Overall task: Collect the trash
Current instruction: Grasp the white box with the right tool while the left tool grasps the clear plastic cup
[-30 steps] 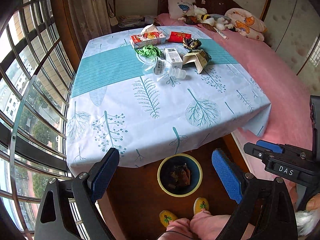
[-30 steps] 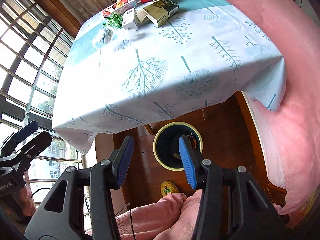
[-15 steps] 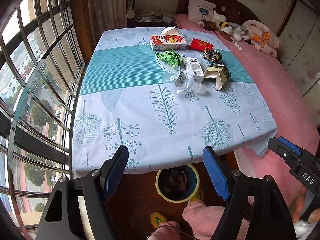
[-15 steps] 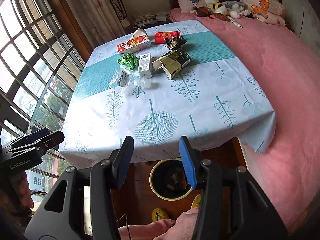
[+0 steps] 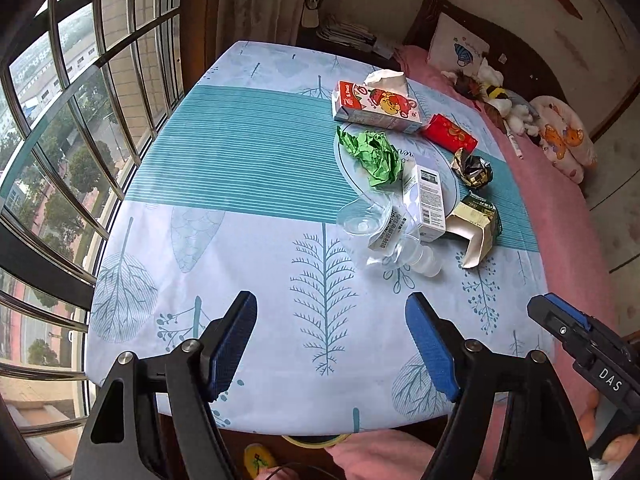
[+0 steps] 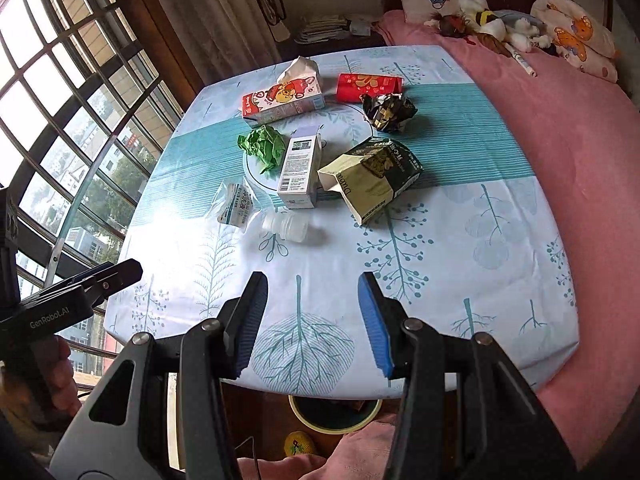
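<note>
Trash lies in a heap on the far half of the tree-print tablecloth: green crumpled paper, a white box, a crushed clear bottle, a torn olive carton and a dark foil wad. My left gripper hangs open above the table's near edge, empty. My right gripper is open beside it, also empty. The yellow-rimmed bin stands on the floor under the near edge, mostly hidden.
A tissue box and a red packet sit behind the heap. A barred window runs along the left. A pink bed with plush toys and pillows adjoins the table on the right. A person's pink-trousered legs and yellow slipper are below.
Both grippers have swung from over the floor bin to above the table's near edge, so the heap looks closer. The left jaws narrowed a little after the first frame.
</note>
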Demonstrator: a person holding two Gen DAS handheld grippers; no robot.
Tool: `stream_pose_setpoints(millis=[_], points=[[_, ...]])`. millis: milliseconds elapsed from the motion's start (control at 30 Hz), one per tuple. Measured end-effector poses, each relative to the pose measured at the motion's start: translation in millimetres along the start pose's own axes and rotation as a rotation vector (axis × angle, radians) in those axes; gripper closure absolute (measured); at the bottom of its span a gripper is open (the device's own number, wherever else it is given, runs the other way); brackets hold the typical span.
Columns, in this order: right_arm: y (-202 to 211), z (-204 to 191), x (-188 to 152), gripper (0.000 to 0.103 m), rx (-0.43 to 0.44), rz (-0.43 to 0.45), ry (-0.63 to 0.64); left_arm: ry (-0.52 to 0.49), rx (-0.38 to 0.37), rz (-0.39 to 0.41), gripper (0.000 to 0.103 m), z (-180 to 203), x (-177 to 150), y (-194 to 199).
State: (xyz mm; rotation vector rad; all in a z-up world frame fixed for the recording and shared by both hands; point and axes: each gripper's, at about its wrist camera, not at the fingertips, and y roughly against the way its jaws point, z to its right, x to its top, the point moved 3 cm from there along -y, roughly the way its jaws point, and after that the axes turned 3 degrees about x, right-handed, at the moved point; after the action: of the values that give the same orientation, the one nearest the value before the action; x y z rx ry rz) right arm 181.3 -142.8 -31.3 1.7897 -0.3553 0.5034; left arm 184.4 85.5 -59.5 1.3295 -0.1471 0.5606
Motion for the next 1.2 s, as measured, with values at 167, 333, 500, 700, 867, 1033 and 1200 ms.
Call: stream_pose_setpoints(millis=[167, 333, 500, 700, 867, 1033, 1200], points=[[-34.1, 12.2, 54.2, 0.059, 0.054, -0.039, 0.113, 0.091, 0.047, -0.035, 0.025, 18.5, 24.6, -52.2], [-61.8, 21.6, 92.6, 0.059, 0.116, -0.065, 0.205, 0.14, 0.09, -0.046, 0.025, 30.8, 36.8, -90.7], [-91.7, 23.0, 119.0, 0.059, 0.179, -0.102, 0.265, 0.206, 0.117, -0.045, 0.025, 33.8, 50.2, -117.7], [-128.9, 16.6, 135.8, 0.059, 0.224, -0.159, 0.282, 0.27, 0.136, -0.041, 0.027, 36.1, 62.1, -133.7], [-153.4, 6.1, 136.1, 0.059, 0.253, -0.231, 0.286, 0.287, 0.119, -0.074, 0.051, 42.5, 62.9, -139.8], [-173.7, 3.3, 136.7, 0.059, 0.256, -0.283, 0.264, 0.249, 0.148, -0.064, 0.07, 48.0, 65.5, -132.5], [-193.4, 3.5, 138.4, 0.059, 0.238, -0.337, 0.209, 0.216, 0.171, -0.053, 0.074, 52.2, 65.2, -119.8]])
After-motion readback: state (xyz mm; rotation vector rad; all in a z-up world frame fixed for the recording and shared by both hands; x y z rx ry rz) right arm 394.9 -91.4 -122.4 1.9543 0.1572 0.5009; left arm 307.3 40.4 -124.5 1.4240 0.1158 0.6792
